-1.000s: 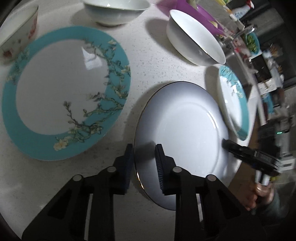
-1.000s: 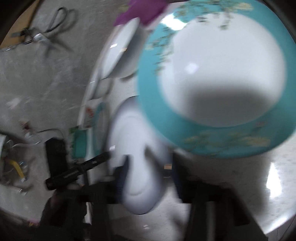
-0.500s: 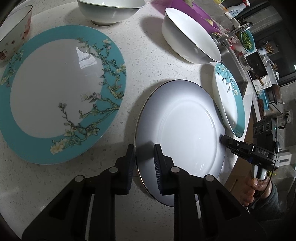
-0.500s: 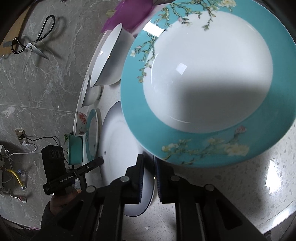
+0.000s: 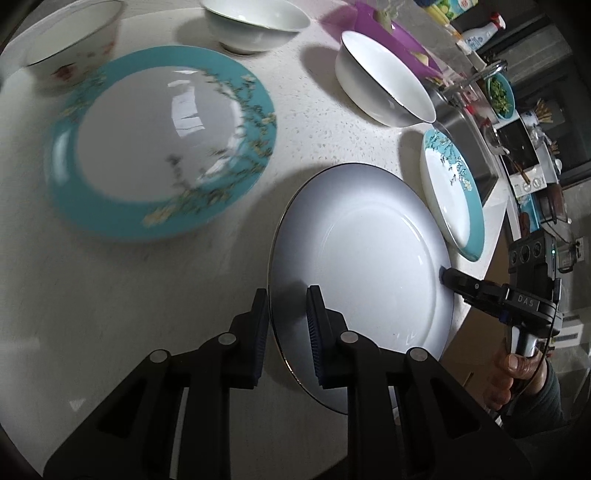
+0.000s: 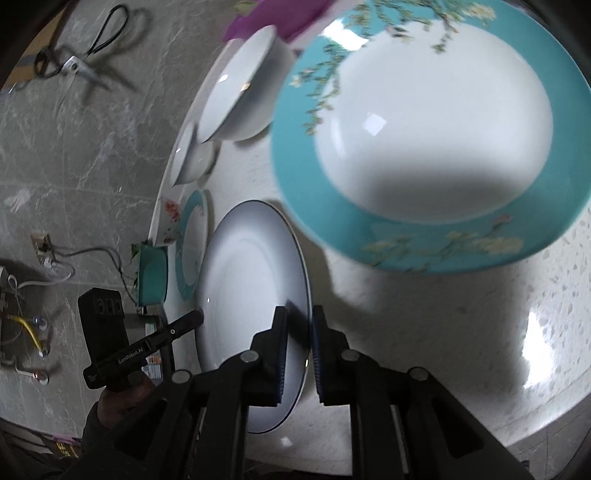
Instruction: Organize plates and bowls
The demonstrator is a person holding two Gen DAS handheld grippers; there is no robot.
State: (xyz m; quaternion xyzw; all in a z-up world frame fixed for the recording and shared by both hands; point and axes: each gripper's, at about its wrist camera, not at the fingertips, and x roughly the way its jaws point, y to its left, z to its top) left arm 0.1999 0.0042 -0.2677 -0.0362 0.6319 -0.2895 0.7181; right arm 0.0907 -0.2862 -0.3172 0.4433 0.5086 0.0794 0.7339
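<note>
Left wrist view, left to right. A floral bowl [image 5: 70,40] stands at the far left edge of the white speckled desk [image 5: 110,295]; its interior shows nothing in it. Beside it lies a large teal-rimmed plate [image 5: 162,144] with a blossom-branch pattern, flat on the desk and bare. Behind that plate stands a white bowl [image 5: 255,26], nothing visible inside. Further right a second white bowl with a dark rim line [image 5: 384,79] sits tilted, interior bare, near a purple board [image 5: 391,40].

In the foreground, the white plate [image 5: 362,266] with a thin dark edge is the held item. The left gripper [image 5: 286,332] has its fingers closed on the plate's near rim, one finger under and one over. The right gripper [image 5: 448,275] pinches the opposite rim, its fingers closed on it, held by a hand [image 5: 517,373]. The plate carries nothing. Whether it is clear of the desk cannot be told.

Just beyond the white plate's right edge, a smaller teal-rimmed plate [image 5: 452,192] lies at the desk's edge, bare.

Right wrist view confirms the right gripper's fingers clamped across the white plate's rim.
</note>
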